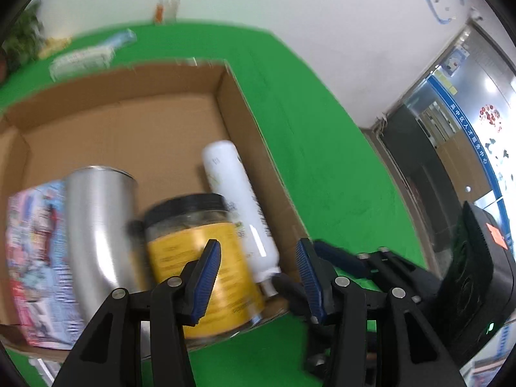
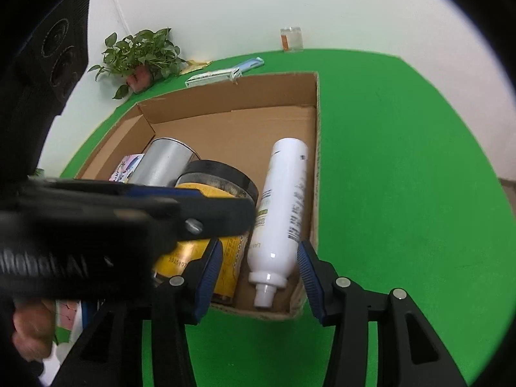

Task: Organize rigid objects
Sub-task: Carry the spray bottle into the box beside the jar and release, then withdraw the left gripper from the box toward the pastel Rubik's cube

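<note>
An open cardboard box (image 2: 317,148) stands on the green table (image 2: 403,161). Along its right wall lies a white bottle (image 2: 283,200), nozzle toward me. Left of the bottle are a yellow-labelled jar (image 1: 193,251) with a black lid, a silver tin (image 1: 96,225) and a colourful carton (image 1: 35,258). My right gripper (image 2: 259,274) is open around the bottle's neck, its pads not pressing it. My left gripper (image 1: 259,277) is open over the box's near right corner and holds nothing. One finger (image 2: 209,216) of the left gripper crosses in front of the jar.
A potted plant (image 2: 142,54), flat packets (image 2: 225,71) and a small glass jar (image 2: 292,38) sit at the table's far edge by the wall. A hand (image 2: 29,332) shows at the lower left. Bare green surface lies right of the box.
</note>
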`<state>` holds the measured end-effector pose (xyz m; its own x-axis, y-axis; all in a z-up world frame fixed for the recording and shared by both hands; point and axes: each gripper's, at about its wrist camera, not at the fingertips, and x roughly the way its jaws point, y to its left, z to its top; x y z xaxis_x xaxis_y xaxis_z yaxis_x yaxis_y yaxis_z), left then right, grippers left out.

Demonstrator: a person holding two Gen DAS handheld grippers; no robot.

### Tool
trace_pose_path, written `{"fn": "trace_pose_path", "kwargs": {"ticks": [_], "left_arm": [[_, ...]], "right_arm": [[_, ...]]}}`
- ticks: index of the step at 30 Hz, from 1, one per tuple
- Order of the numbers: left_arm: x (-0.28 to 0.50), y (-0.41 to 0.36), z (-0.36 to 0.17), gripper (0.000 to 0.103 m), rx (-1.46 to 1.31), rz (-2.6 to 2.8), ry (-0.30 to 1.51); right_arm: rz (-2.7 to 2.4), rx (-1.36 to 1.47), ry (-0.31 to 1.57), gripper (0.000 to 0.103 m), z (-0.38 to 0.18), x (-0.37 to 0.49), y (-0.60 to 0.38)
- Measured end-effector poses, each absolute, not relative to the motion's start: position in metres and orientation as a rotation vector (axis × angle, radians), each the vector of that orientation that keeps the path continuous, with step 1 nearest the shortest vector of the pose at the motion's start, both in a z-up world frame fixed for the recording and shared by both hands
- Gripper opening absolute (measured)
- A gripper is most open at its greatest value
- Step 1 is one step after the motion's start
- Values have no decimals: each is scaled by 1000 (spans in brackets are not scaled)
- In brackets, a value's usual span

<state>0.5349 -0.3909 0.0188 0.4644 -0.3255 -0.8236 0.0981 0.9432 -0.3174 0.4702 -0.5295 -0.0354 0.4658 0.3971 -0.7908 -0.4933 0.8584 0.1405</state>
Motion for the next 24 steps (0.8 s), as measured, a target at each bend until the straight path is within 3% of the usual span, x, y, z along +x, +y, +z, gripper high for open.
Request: {"fn": "trace_pose_path", "kwargs": {"ticks": [1, 2, 3, 5, 6, 13, 14, 15, 16, 17, 18, 20, 21, 22, 23, 24], "left_arm": [[523, -387, 26, 48, -206, -258, 1011], [510, -384, 34, 56, -174, -253, 966], [492, -378, 44, 63, -137, -233, 904], [461, -369, 58, 97, -98, -187, 797], [444, -363, 64, 103, -83, -149, 738], [364, -331, 77, 102, -6, 17, 610], [353, -325, 78, 99, -6, 23, 607], [342, -318, 78, 91, -8, 21, 606], [331, -311, 78, 49, -18, 8, 607], [319, -305, 77, 8, -32, -5, 626], [313, -296, 76, 2, -53, 3, 668], [292, -284, 73, 4, -71, 51, 675], [281, -280, 74, 9, -79, 61, 664], [271, -276, 74, 46, -91, 75, 666], [262, -272, 73, 103, -105, 90, 672], [255, -270, 73, 98, -123, 102, 659]], "right_arm": [[528, -127, 908, 65, -32, 461, -532], [515, -133, 884, 85, -29, 455, -534], [500, -139, 851, 89, -27, 445, -536], [473, -162, 833, 90, -28, 435, -535], [464, -168, 832, 91, -30, 428, -534], [414, -192, 834, 92, -39, 388, -528], [416, -191, 826, 92, -38, 382, -526], [428, -170, 809, 84, -37, 371, -528], [431, -159, 797, 71, -35, 365, -528], [423, -159, 793, 43, -34, 360, -528], [409, -166, 792, 36, -32, 353, -527], [413, -151, 764, 43, -28, 342, -525], [406, -141, 743, 67, -24, 334, -525], [405, -132, 728, 84, -21, 329, -525], [407, -118, 707, 100, -18, 323, -527], [407, -112, 693, 102, -16, 319, -525]]}}
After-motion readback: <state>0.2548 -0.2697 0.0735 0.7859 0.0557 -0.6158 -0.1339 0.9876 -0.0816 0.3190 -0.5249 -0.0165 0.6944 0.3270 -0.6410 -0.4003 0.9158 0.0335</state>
